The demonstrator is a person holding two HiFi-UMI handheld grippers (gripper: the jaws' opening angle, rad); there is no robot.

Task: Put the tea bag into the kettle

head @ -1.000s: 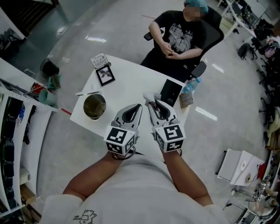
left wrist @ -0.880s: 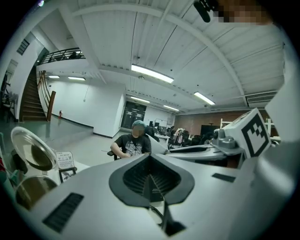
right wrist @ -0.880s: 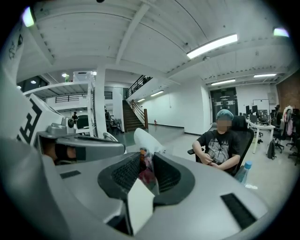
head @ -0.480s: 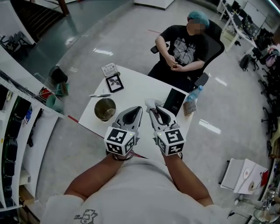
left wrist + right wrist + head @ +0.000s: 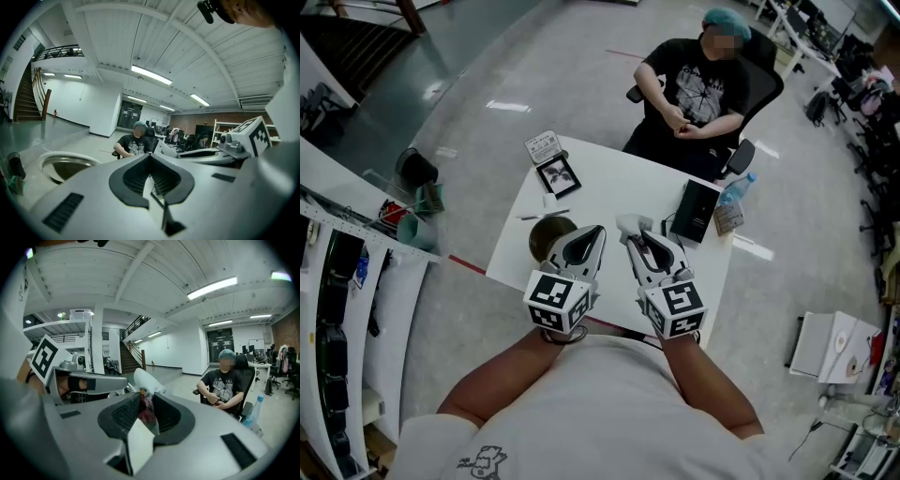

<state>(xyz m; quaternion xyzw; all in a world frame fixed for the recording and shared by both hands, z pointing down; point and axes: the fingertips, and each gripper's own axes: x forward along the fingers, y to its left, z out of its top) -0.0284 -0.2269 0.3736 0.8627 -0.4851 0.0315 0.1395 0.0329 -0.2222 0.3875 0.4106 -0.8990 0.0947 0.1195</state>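
Observation:
The kettle (image 5: 546, 234) is a round open metal pot on the white table (image 5: 609, 183); my left gripper's tip partly hides it. Its rim (image 5: 65, 161) shows low at the left of the left gripper view. My left gripper (image 5: 598, 231) is shut with nothing in it, held just right of the kettle. Beside it, my right gripper (image 5: 630, 229) is shut on the tea bag (image 5: 145, 397), a white packet with a reddish part between the pads. The packet's white top (image 5: 628, 223) sticks out past the tips.
A black box (image 5: 697, 210) and a water bottle (image 5: 733, 201) stand at the table's right. A picture frame (image 5: 558, 174), a card (image 5: 542, 146) and a thin utensil (image 5: 544, 214) lie at the left. A seated person (image 5: 698, 84) is behind the table. Shelving (image 5: 337, 281) stands far left.
Both grippers keep their pose side by side. The table and kettle have slid rightward in view, so the kettle now sits right at the left gripper's tip.

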